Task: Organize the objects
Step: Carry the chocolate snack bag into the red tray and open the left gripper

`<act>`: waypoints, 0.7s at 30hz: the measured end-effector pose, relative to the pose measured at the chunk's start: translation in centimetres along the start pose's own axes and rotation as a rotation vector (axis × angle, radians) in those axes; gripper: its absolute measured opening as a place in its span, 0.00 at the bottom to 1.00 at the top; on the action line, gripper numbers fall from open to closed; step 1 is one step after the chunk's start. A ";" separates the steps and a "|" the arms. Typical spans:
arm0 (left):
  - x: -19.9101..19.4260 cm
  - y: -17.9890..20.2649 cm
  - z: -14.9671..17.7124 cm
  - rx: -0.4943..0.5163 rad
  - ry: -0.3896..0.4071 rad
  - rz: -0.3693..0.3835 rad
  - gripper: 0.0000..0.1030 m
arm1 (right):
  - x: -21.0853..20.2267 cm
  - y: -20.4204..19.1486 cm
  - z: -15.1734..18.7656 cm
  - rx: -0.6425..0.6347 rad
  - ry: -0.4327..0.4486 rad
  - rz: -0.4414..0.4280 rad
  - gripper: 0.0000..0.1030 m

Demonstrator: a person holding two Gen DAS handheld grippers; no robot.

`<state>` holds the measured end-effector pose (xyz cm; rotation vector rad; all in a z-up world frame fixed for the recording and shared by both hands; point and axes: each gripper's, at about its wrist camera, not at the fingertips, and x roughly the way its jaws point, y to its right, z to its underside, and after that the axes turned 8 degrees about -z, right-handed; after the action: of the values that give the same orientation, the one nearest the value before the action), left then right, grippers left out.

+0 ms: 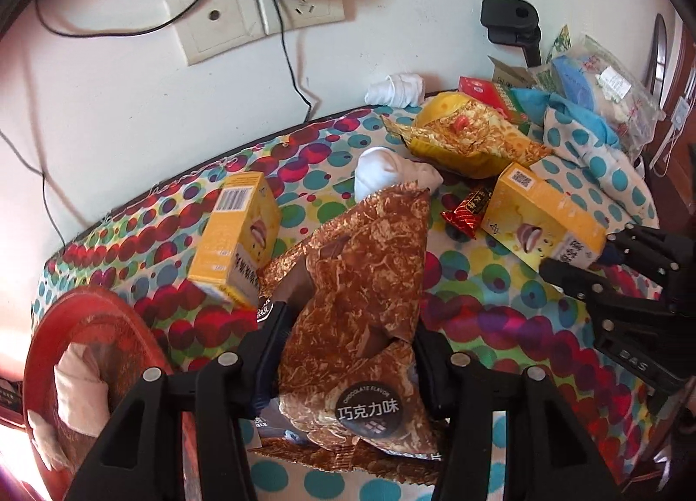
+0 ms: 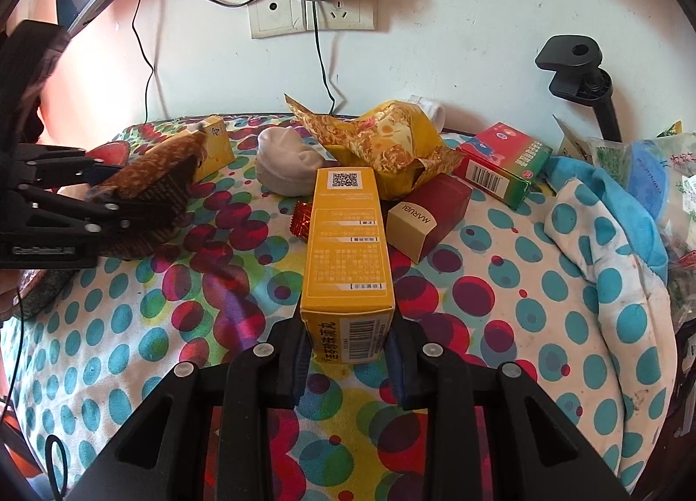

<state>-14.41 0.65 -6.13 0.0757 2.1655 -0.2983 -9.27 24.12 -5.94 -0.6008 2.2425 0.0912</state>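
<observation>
My left gripper (image 1: 348,322) is shut on a crumpled brown chocolate snack bag (image 1: 365,266), which fills the space between its fingers. The right wrist view shows that bag (image 2: 152,179) held just above the dotted cloth at the far left. My right gripper (image 2: 348,340) is shut on the near end of a long yellow box (image 2: 346,248), which lies pointing away from me. From the left wrist view the same yellow box (image 1: 548,222) and right gripper (image 1: 583,255) sit at the right. A second yellow box (image 1: 237,235) rests just left of the brown bag.
A white sock roll (image 2: 289,166), a yellow snack bag (image 2: 391,140), a dark red box (image 2: 428,214), a red-green box (image 2: 500,164) and a red candy (image 2: 302,218) crowd the back. A red dish (image 1: 52,327) holds a pale cloth roll. A black clamp (image 2: 578,66) and plastic bags (image 1: 609,79) stand right.
</observation>
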 end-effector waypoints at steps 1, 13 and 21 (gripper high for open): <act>-0.5 -0.3 0.2 -0.009 0.006 0.007 0.50 | 0.0 0.0 0.0 0.001 0.001 0.003 0.27; -8.2 -6.1 3.6 -0.127 0.067 -0.025 0.50 | 0.3 0.4 0.0 0.001 -0.015 0.044 0.27; -10.7 -14.0 7.5 -0.255 0.049 -0.155 0.50 | 0.6 0.3 -0.1 -0.006 -0.030 0.052 0.27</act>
<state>-4.60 -14.09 1.05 -0.2327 2.2442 -0.1065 -9.79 24.14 -6.34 -0.5415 2.2301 0.1320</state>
